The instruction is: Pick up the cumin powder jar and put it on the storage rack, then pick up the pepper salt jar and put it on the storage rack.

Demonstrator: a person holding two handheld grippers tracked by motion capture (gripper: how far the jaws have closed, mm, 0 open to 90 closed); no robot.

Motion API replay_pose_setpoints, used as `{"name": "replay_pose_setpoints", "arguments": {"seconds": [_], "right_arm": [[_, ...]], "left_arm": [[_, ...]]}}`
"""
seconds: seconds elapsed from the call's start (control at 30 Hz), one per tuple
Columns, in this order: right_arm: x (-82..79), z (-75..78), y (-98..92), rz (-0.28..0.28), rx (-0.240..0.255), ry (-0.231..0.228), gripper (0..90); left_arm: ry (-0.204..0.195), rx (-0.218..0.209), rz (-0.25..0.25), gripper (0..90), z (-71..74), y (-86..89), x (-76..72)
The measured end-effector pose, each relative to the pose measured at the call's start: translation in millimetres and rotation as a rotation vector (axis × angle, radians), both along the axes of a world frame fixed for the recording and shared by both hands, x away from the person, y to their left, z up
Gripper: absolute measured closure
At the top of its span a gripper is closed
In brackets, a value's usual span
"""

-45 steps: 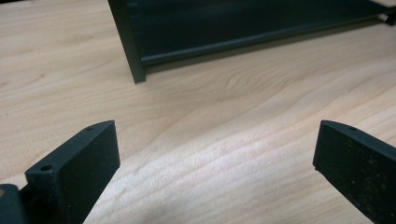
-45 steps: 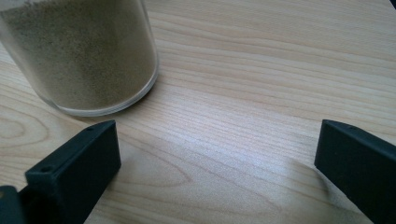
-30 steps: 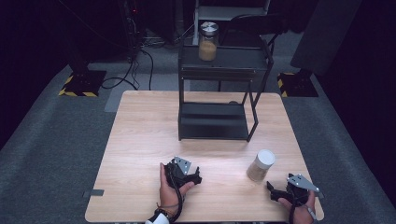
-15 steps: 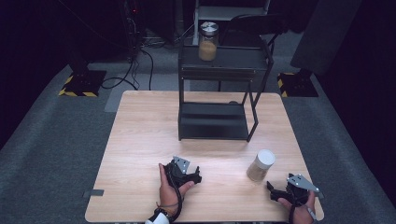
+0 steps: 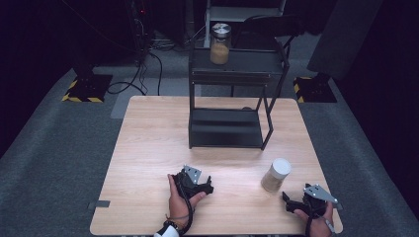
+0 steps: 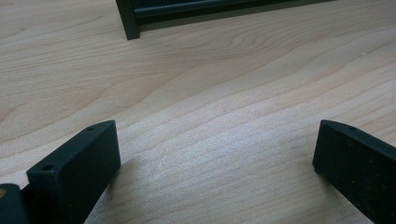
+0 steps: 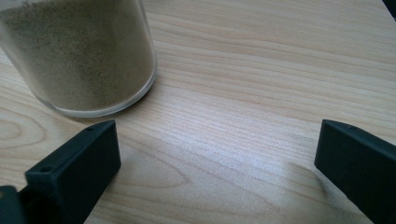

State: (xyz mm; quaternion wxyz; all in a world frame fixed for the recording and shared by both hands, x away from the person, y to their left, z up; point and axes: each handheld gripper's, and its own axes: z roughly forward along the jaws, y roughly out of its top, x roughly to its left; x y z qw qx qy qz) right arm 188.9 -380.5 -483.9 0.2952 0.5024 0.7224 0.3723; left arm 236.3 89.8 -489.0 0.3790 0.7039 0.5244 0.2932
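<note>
both grippers [image 5: 206, 186] [image 5: 286, 198] gape near jar [image 5: 275, 175]

Tan-filled jar [image 5: 275, 175], probably white-lidded

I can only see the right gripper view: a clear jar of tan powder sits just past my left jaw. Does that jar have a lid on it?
Observer: Yes. In the high view the jar has a white lid on it.
Operator: Where are the left tongs?
Observer: The left tongs are open near the table's front edge, left of the jar and clear of it.
Operator: Anything else like this jar around?
Observer: A second jar with a metal lid stands on the top shelf of the black rack at the far side.
</note>
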Motion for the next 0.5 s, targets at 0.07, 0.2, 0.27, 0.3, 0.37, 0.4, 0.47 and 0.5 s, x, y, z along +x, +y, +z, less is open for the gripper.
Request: {"name": "replay_pose_setpoints", "arguments": {"seconds": [0.07,0.2,0.27,0.3,0.37,0.4,0.47,0.5], "right_arm": [[-0.1,-0.1,0.2,-0.001,-0.001,-0.001,0.0],[-0.3,-0.1,0.4,-0.001,-0.002,-0.001,0.0],[0.0,0.0,0.1,-0.001,0.001,0.001,0.0],[0.0,0.0,0.0,-0.001,0.001,0.001,0.0],[-0.4,-0.1,0.4,0.0,-0.002,-0.002,0.0],[-0.5,-0.1,0.4,0.0,-0.003,-0.002,0.0],[-0.5,-0.2,0.4,0.0,-0.003,-0.002,0.0],[-0.6,-0.2,0.5,0.0,-0.003,-0.003,0.0]], "left_arm": [[-0.005,0.01,-0.002,0.4,-0.1,-1.0,-0.8],[-0.002,0.005,-0.001,0.4,0.0,-0.5,-0.4],[-0.002,0.005,-0.001,0.4,0.0,-0.5,-0.4],[-0.002,0.004,0.0,0.3,-0.1,-0.5,-0.4],[-0.004,0.009,-0.001,0.4,0.0,-0.9,-0.7],[-0.004,0.009,-0.002,0.4,-0.1,-0.8,-0.7],[-0.003,0.007,-0.001,0.4,0.0,-0.8,-0.5],[-0.002,0.004,0.0,0.4,-0.1,-0.6,-0.4]]}}
